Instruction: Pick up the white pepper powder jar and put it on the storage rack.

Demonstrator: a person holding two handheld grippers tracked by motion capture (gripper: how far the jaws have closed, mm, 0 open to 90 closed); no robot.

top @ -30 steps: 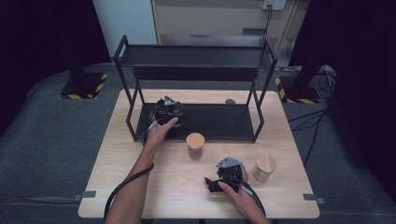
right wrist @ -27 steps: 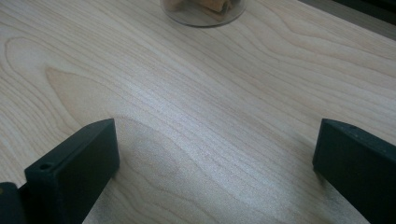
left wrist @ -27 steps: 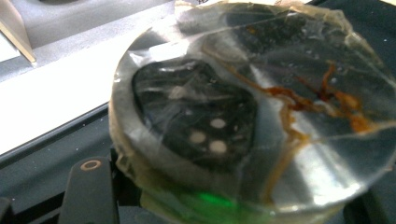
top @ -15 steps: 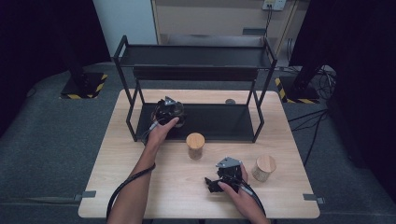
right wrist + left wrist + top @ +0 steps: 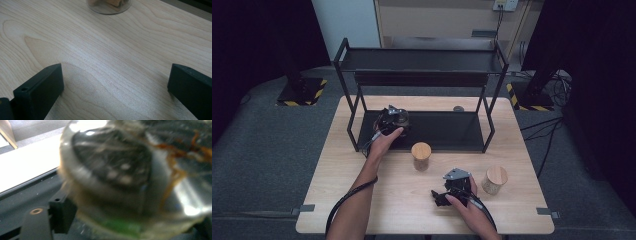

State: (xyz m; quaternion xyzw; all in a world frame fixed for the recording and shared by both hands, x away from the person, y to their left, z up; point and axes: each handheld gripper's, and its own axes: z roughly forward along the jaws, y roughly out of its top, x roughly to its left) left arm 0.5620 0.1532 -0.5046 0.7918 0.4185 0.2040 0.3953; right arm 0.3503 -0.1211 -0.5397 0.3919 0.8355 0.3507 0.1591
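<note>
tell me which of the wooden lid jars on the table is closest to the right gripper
The jar at the table's right side, just beside the right gripper. The other jar stands farther off, nearer the rack.

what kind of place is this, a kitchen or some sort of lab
Most likely a lab or recording studio, not a kitchen: a bare wooden table on grey carpet, dark curtains around it, hazard-taped stand bases, and a black metal shelf rack.

The jar (image 5: 130,182) in the left tool is blurred — its contents unreadable; another jar (image 5: 109,5) is cut off by the top edge.
</note>
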